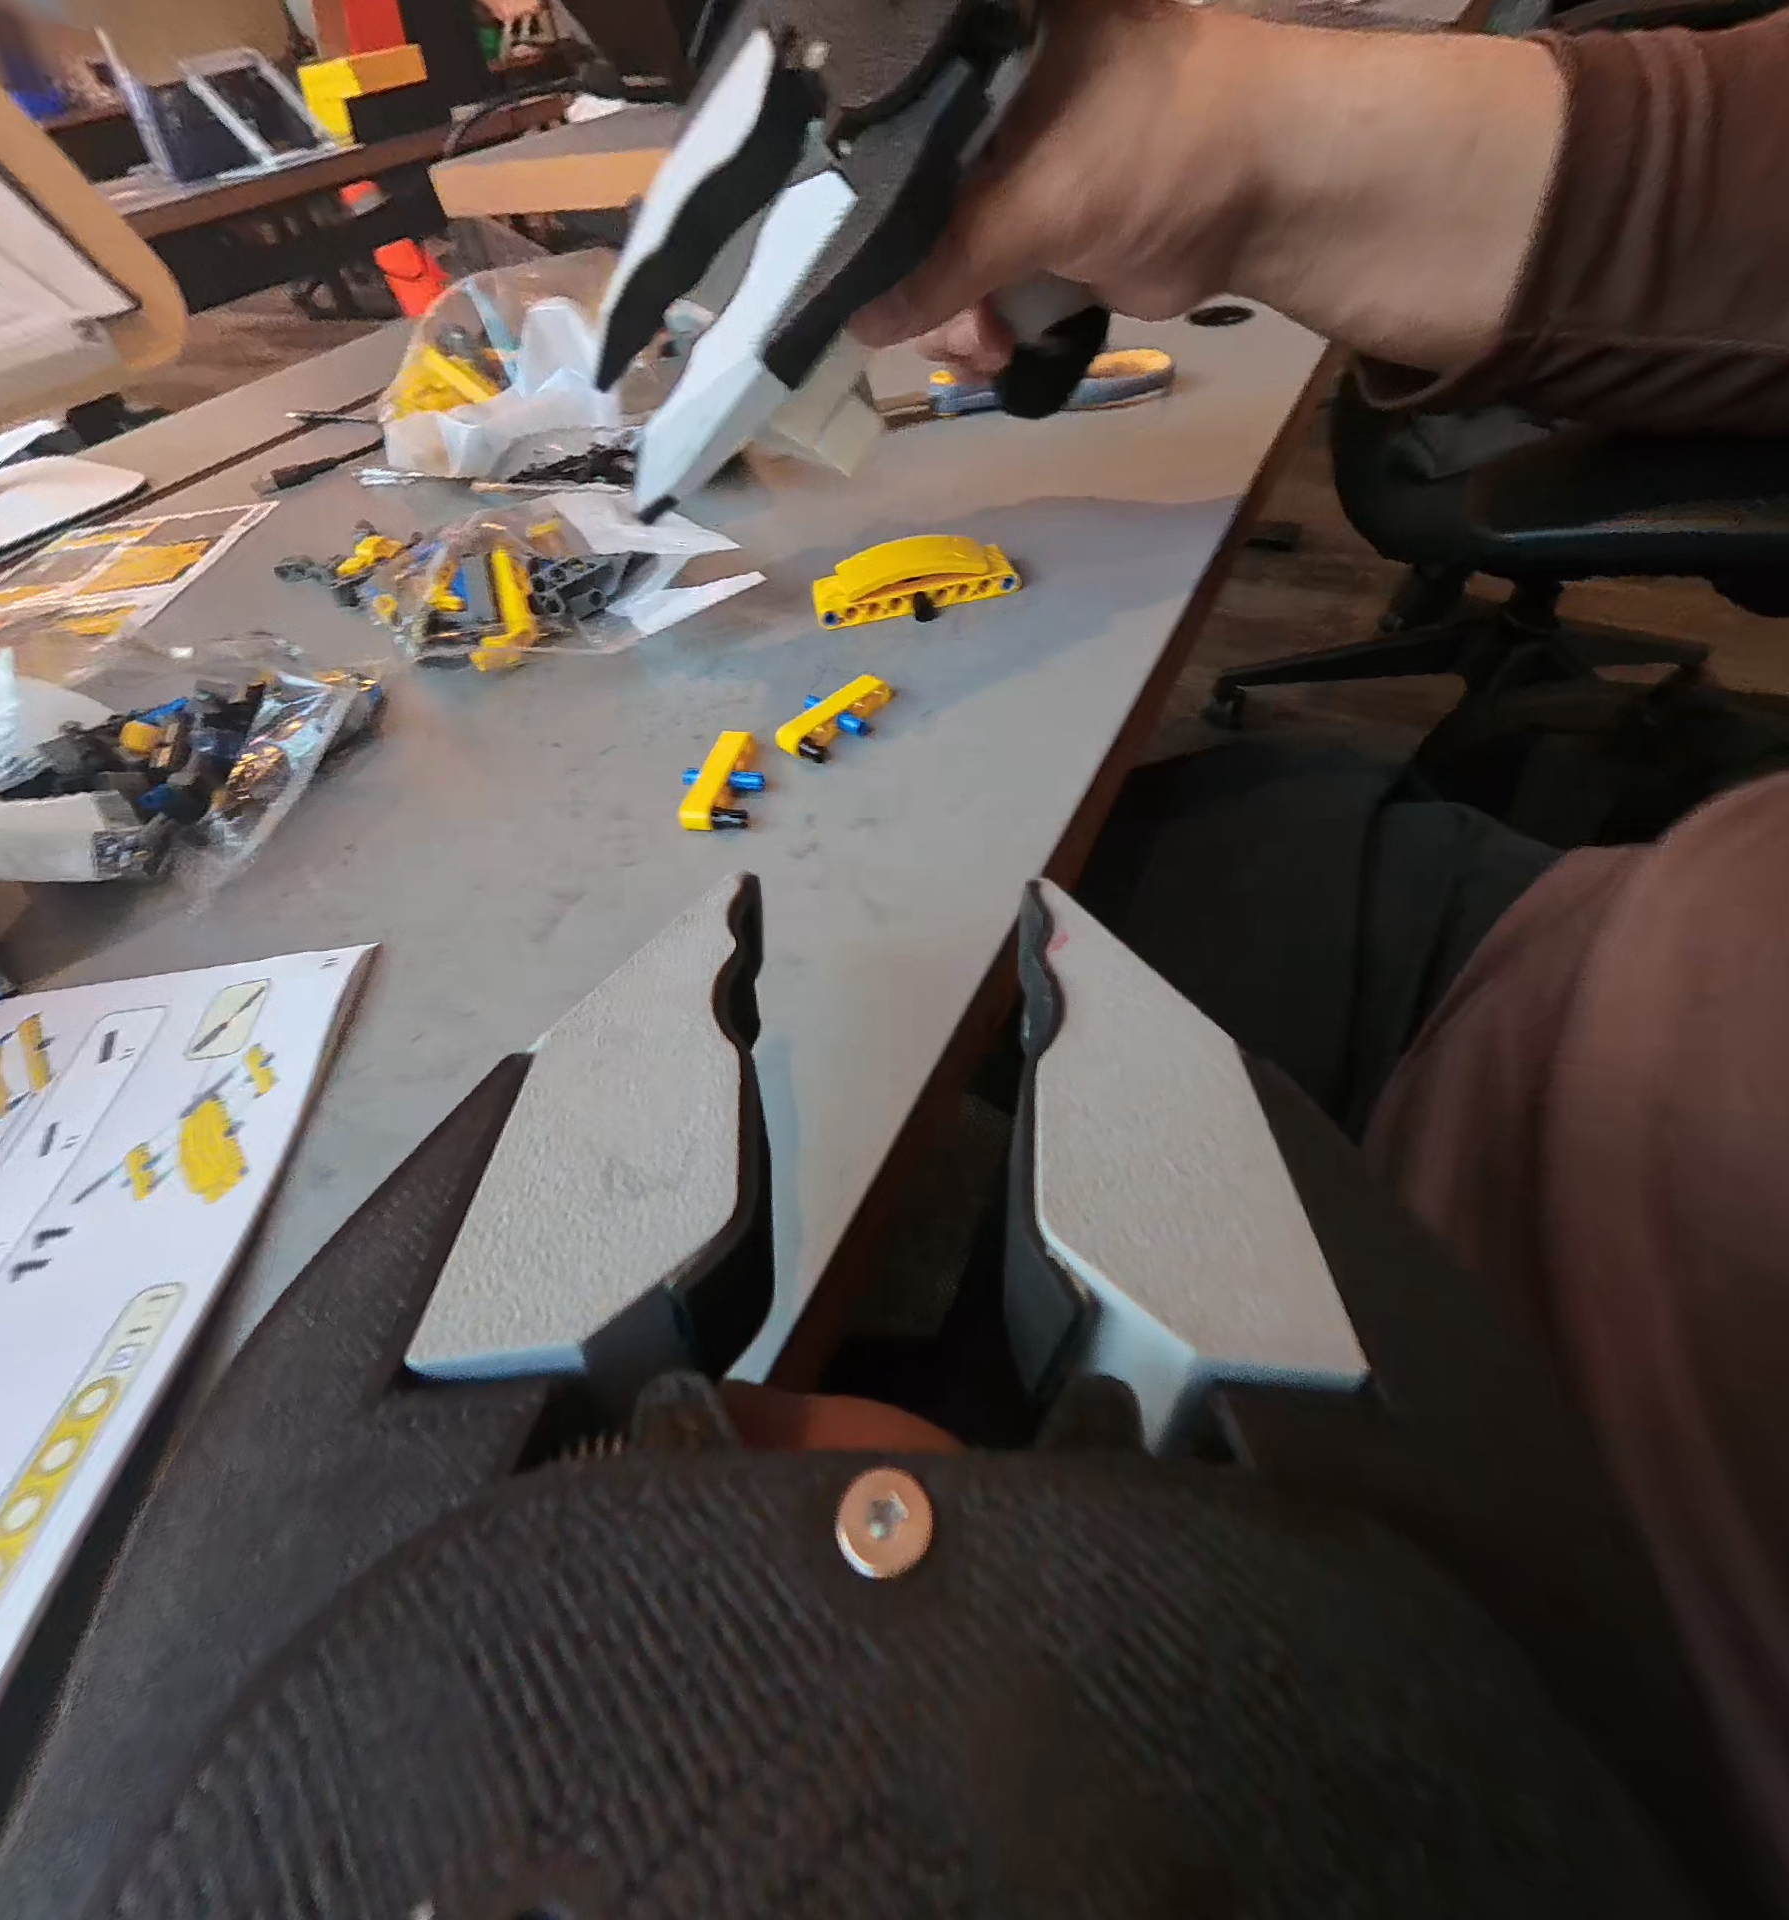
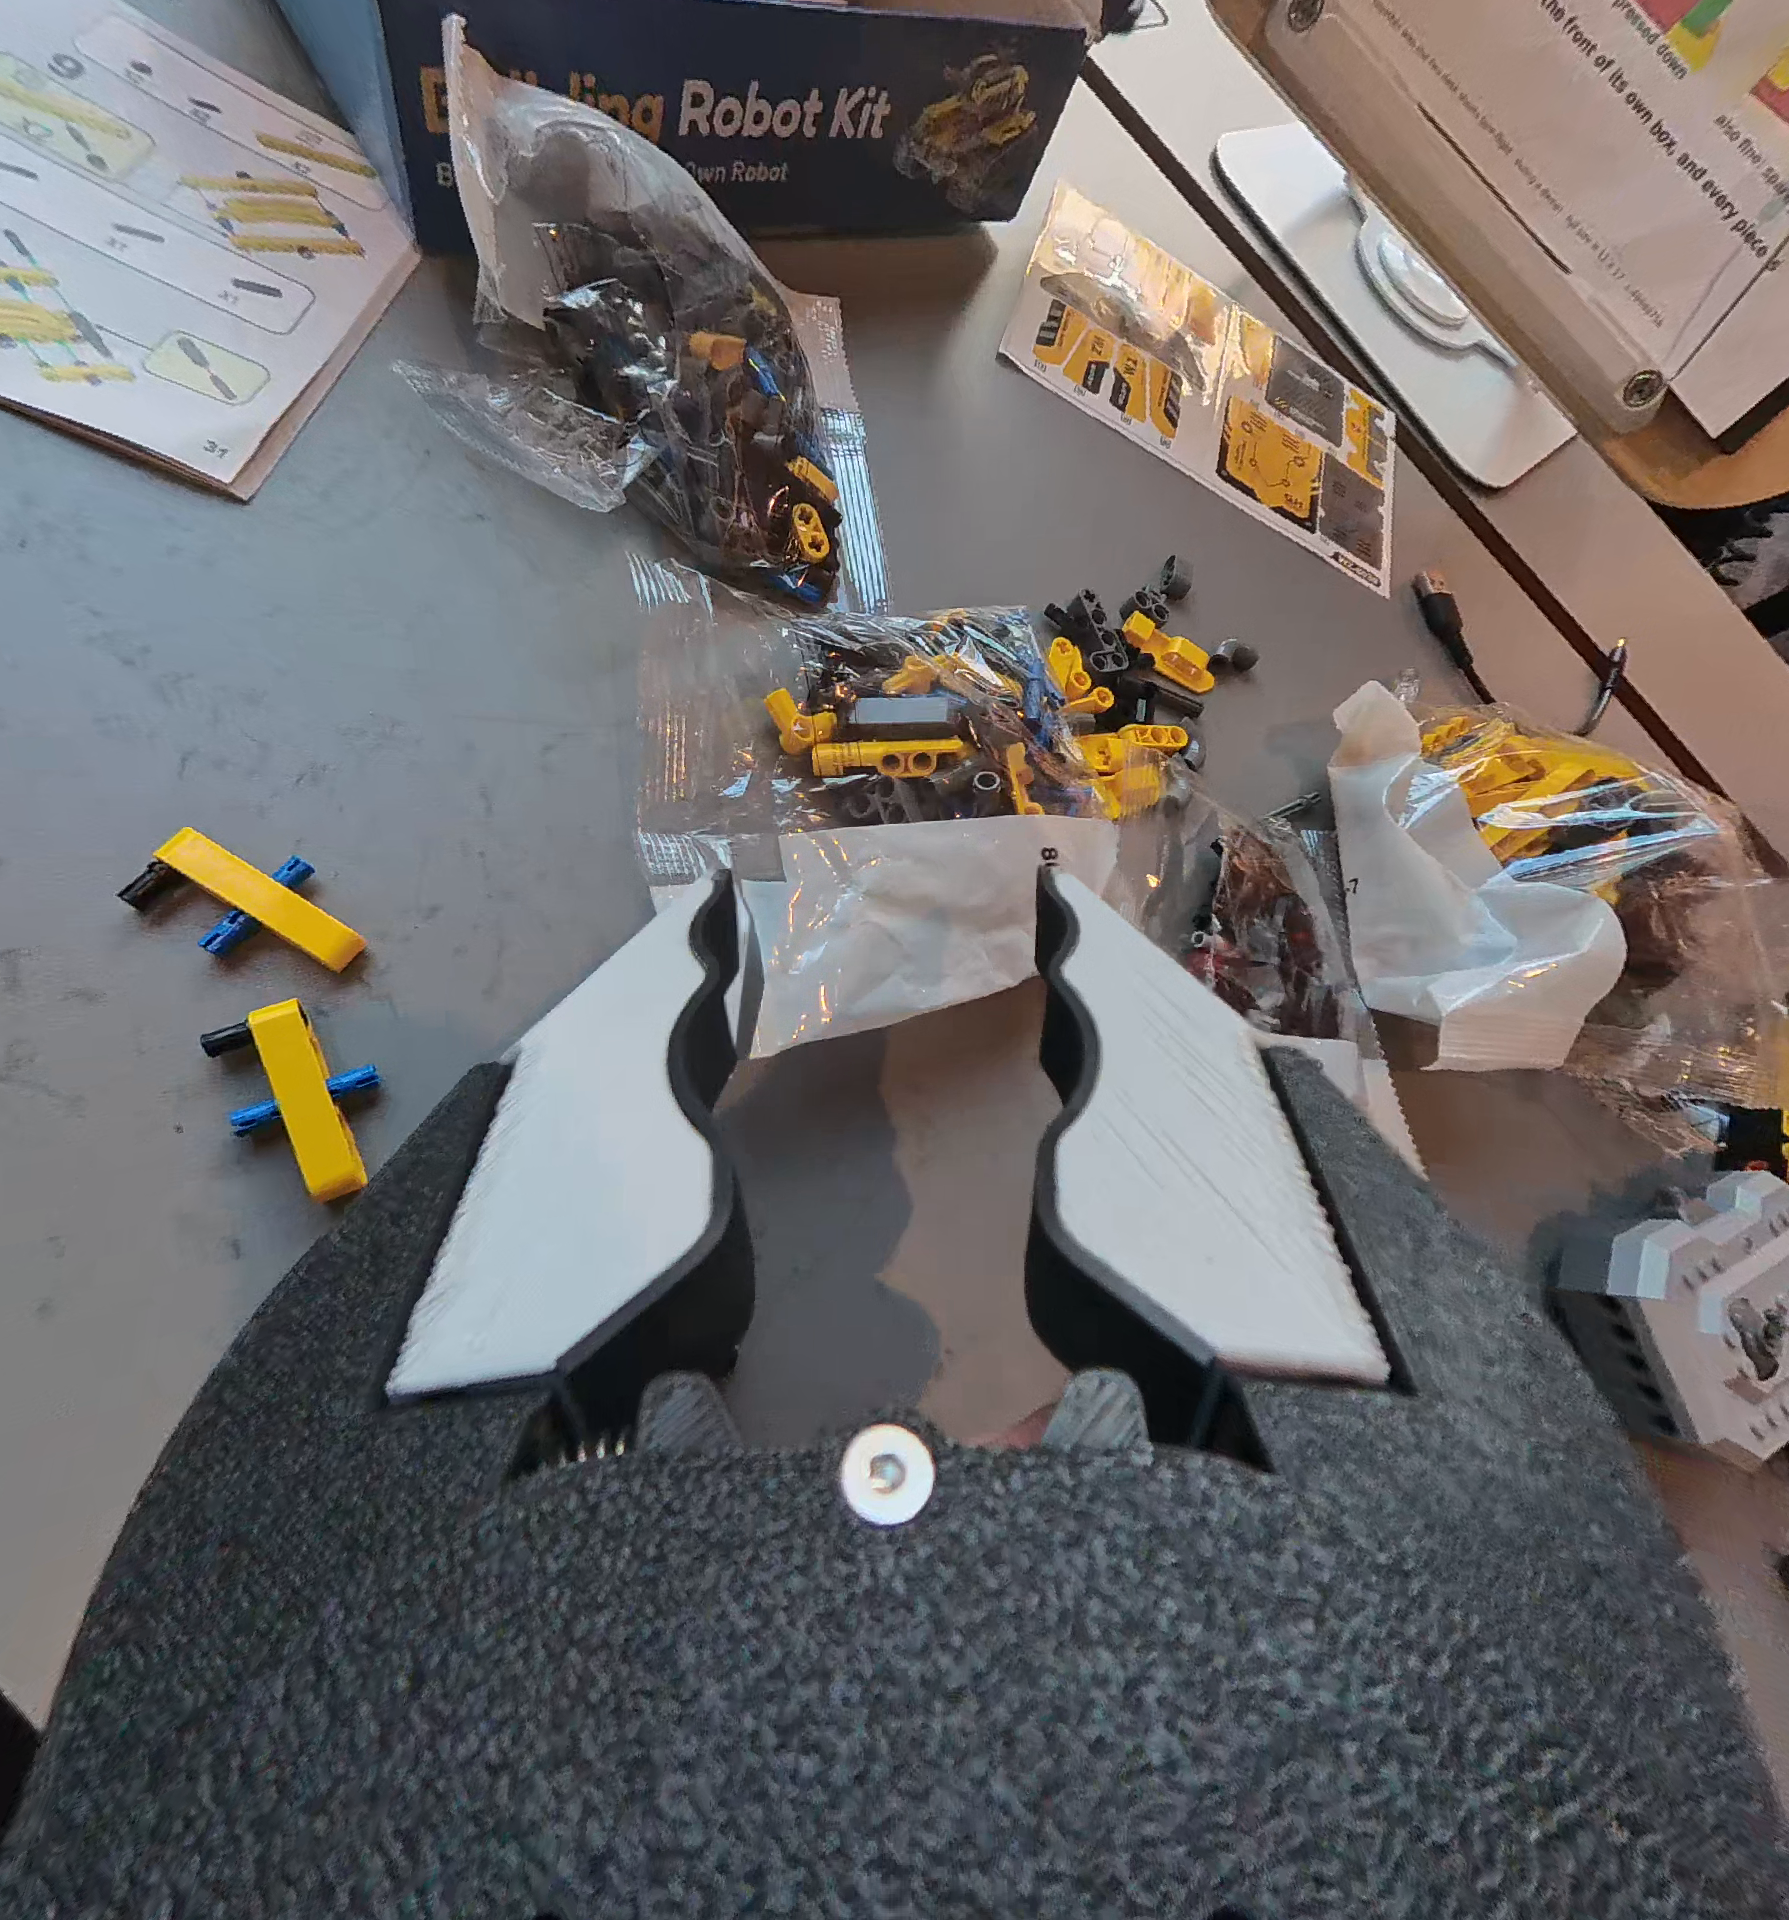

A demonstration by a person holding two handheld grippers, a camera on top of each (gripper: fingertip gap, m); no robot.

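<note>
My right gripper [image 2: 885,894] is open and empty, hovering over the white end of an opened clear bag of yellow, grey and blue building parts [image 2: 900,748]. In the left wrist view a hand holds this right gripper [image 1: 632,442] above the same bag [image 1: 474,603]. My left gripper [image 1: 890,904] is open and empty, low over the table's near edge [image 1: 1108,748]. Two short yellow beams with blue and black pins lie on the table [image 1: 833,717] [image 1: 718,779], left of my right gripper [image 2: 256,899] [image 2: 303,1096]. A curved yellow beam [image 1: 916,582] lies farther along.
More parts bags [image 2: 661,416] [image 2: 1513,831], a dark blue kit box [image 2: 744,114], an instruction booklet [image 2: 142,239], a sticker sheet [image 2: 1212,374] and a grey motor block [image 2: 1721,1320] crowd the grey table. A monitor stand [image 2: 1389,281] sits behind. An office chair [image 1: 1596,540] stands beside the table.
</note>
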